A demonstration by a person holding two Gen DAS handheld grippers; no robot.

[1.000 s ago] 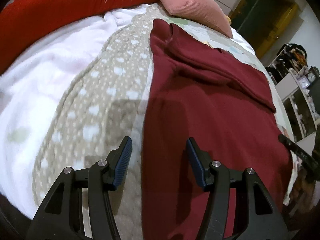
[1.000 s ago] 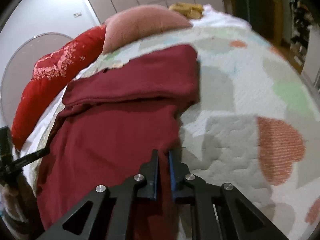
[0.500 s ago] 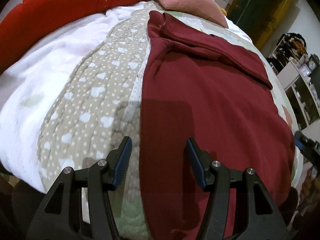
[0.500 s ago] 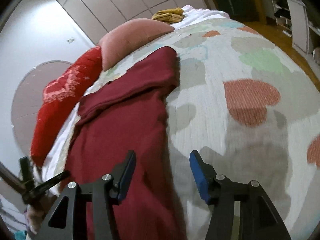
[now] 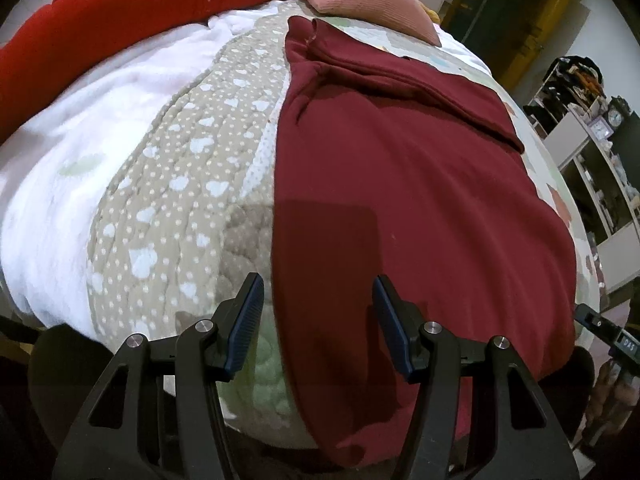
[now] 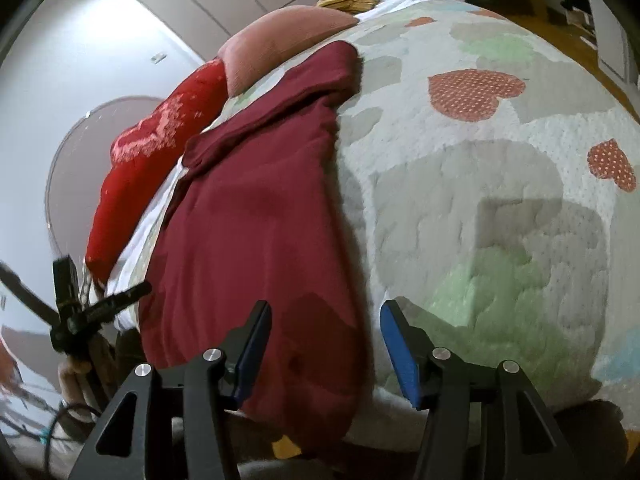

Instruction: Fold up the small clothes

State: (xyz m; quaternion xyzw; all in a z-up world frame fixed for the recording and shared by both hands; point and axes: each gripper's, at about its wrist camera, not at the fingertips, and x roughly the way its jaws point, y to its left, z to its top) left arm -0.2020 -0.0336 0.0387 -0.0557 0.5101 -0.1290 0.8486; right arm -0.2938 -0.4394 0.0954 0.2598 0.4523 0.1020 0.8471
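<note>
the maroon garment [image 5: 400, 184] lies flat on the bed quilt [image 6: 500, 200], one sleeve folded across its top. to fold next, take the near hem at both corners and lift evenly. left gripper [image 5: 318, 322] and right gripper [image 6: 326, 346] hover above the hem, pitched downward, jaws spread, pinching nothing.

matt maroon cloth garment [image 5: 420, 200] on a puffy stitched quilt [image 6: 500, 200], beside fleecy white blanket [image 5: 80, 128].
</note>
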